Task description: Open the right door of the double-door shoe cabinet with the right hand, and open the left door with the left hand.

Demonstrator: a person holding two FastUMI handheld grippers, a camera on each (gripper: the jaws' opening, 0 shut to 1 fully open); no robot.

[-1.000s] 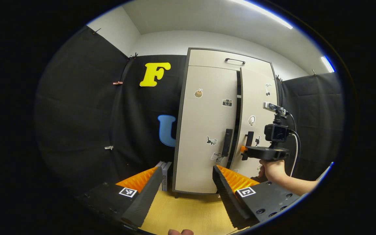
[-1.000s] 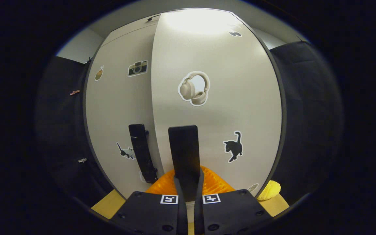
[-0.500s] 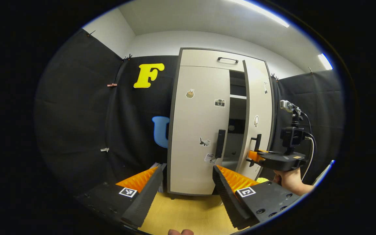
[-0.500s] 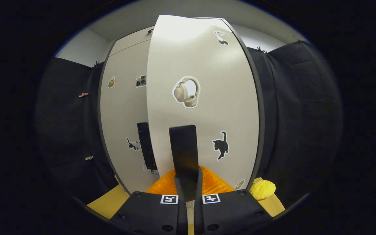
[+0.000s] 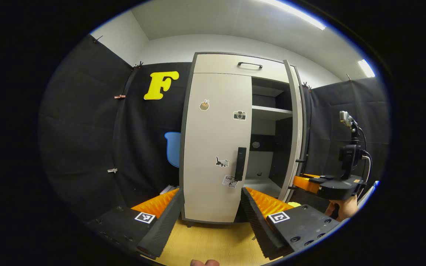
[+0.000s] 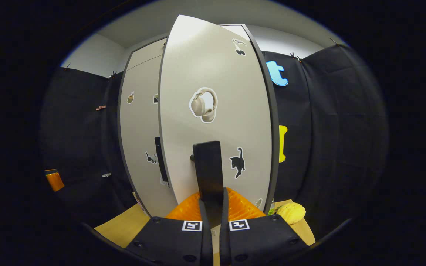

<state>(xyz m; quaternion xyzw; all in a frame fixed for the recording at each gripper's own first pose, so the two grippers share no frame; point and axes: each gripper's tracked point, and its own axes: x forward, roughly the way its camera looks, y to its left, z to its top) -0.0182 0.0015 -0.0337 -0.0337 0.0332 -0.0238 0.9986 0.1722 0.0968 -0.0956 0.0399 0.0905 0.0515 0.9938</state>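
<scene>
The shoe cabinet [image 5: 235, 62] is beige with a dark frame. Its left door [image 5: 216, 147] is closed, with a black bar handle [image 5: 240, 163] at its inner edge. The right door [image 5: 295, 129] stands swung out, edge-on in the left gripper view. My right gripper [image 6: 213, 201] is shut on the right door's handle [image 6: 208, 170], and the door face [image 6: 216, 111] rises ahead of it. From the left gripper view, the right gripper [image 5: 301, 182] is held by a hand [image 5: 340, 208]. My left gripper [image 5: 211, 191] is open, some way short of the left door.
Inside the cabinet are a shelf [image 5: 270, 111] and dark back panels. A yellow knobbly object [image 6: 290, 213] lies on the wooden floor [image 5: 213, 240] by the cabinet's right foot. Black cloth walls close in on both sides. Some flat items [image 5: 168, 189] lean left of the cabinet.
The right door has swung from a narrow gap to wide open, pulled by the right gripper, which moved back and rightward. The left gripper stays open, and its view has shifted slightly.
</scene>
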